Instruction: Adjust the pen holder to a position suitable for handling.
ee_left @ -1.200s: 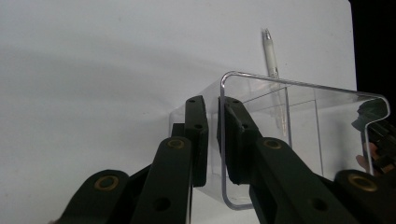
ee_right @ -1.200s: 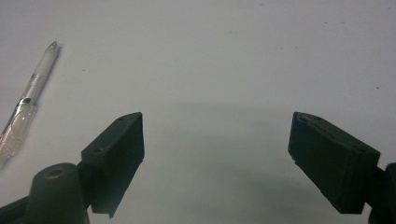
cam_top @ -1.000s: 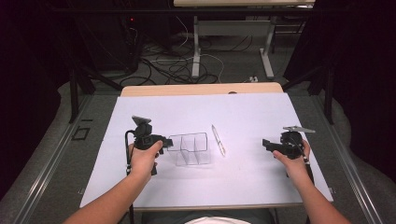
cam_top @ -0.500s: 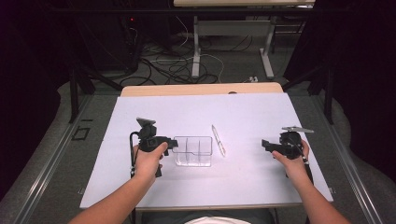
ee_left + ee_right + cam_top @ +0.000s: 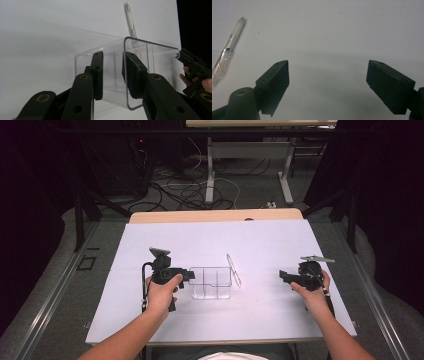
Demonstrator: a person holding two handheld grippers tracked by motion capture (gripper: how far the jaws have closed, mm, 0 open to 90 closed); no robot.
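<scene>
Black jaws of the left gripper [image 5: 112, 72] straddle one wall of the clear plastic box [image 5: 140, 72]: one jaw stands outside the wall, the other inside the box. A gap shows between the outer jaw and the wall, so whether the pinch is complete cannot be told. In the high view the left gripper [image 5: 187, 275] meets the left end of the box [image 5: 211, 282], which stands on the white table cover [image 5: 150, 320] near the middle of the table. The box is transparent, open at the top, and split by inner walls into compartments.

A white pen [image 5: 131, 22] lies flat on the cover just beyond the box. In the high view the pen [image 5: 233, 270] rests just beside the box's far right corner, slanted away from the person.

The right gripper [image 5: 327, 87] has its jaws spread wide, with bare cover between them and nothing held. The pen [image 5: 227, 50] lies off to the left of those jaws. In the high view the right gripper [image 5: 284, 276] is held above the right part of the table, well apart from the box, pointing toward it.
</scene>
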